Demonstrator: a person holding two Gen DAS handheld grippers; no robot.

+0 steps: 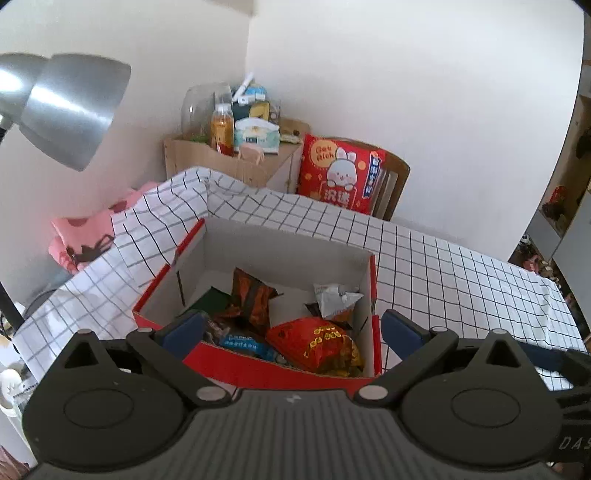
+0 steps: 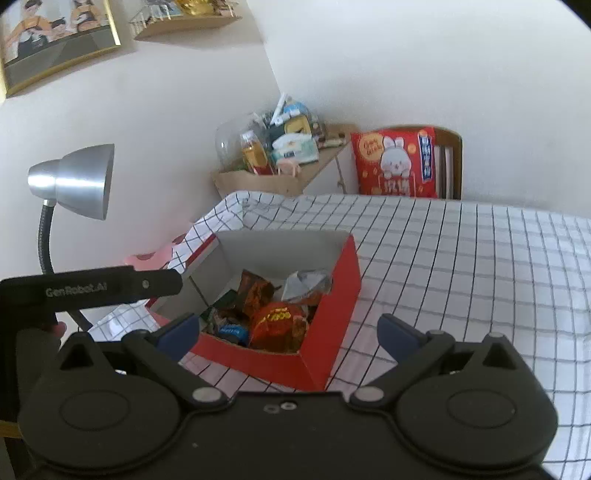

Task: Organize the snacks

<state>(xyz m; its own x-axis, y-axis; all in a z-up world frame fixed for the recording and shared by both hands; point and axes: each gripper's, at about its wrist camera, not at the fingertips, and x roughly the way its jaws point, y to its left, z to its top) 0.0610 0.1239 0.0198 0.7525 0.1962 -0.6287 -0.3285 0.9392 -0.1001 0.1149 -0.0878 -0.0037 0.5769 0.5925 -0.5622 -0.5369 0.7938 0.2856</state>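
Now both grippers, left gripper & right gripper, hang released, nothing between jaws, just in front of the red box. All visible snack packets lie inside the box; best to pull back w/o clipping its near wall, then check the checked tablecloth beside the box for strays.

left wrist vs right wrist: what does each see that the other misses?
Left wrist only: shelving at the far right edge.
Right wrist only: a framed picture, a wall shelf, and the left hand-held gripper's side.
Both: the red box of snack packets, checked tablecloth, silver lamp, rabbit cushion. Both hand-held grippers stand open, holding nothing.
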